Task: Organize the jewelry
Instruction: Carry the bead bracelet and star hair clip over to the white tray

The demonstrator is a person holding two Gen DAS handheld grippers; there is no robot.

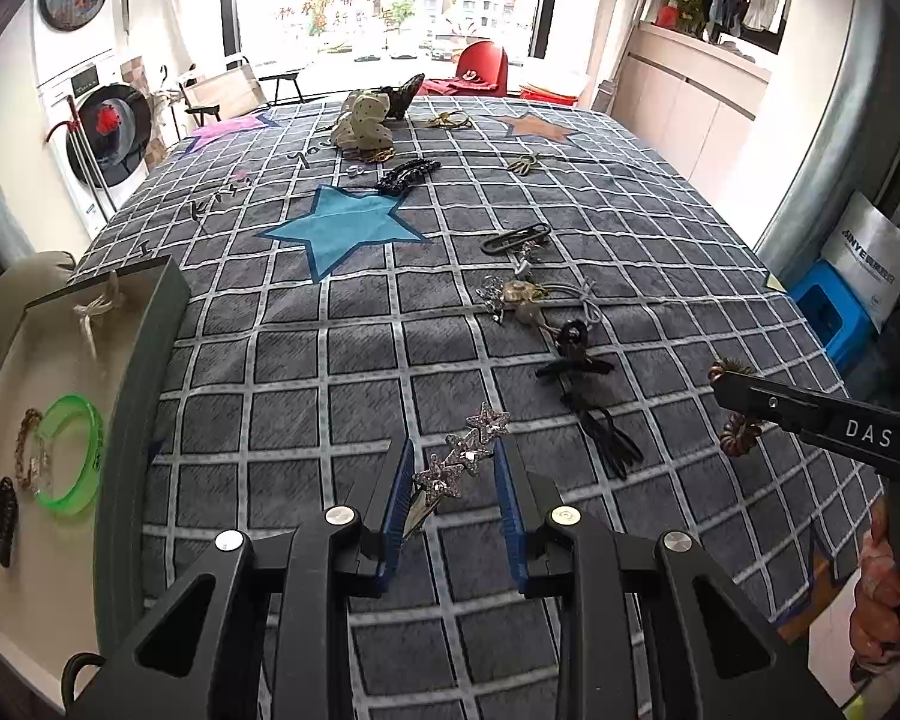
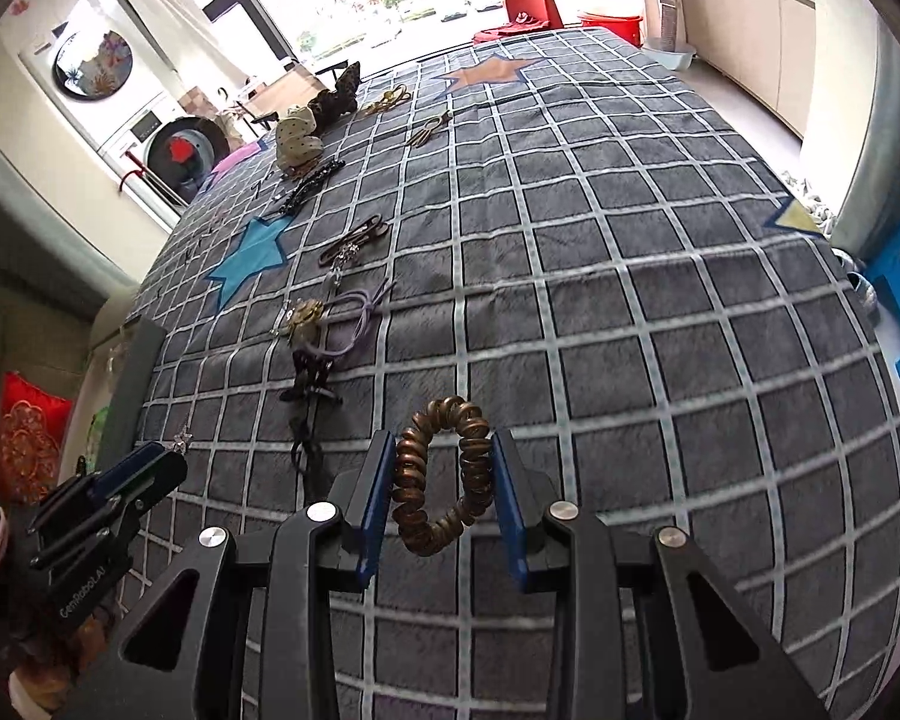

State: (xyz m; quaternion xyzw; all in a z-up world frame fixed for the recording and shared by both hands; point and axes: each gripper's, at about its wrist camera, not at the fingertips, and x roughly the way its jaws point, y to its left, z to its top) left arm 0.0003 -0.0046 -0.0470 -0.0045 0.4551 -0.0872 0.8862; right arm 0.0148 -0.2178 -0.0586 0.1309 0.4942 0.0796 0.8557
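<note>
The left tool (image 1: 453, 474) is closed partway on a glittery star hair clip (image 1: 462, 462), held above the grey checked bed cover (image 1: 330, 360). To its left stands an open tray (image 1: 48, 372) with a green bangle (image 1: 72, 456). The right tool (image 2: 444, 480) grips a brown spiral hair tie (image 2: 441, 480) between its blue pads (image 2: 375, 498). Ahead of both tools, more hair accessories (image 1: 540, 312) lie in a row on the bed.
</note>
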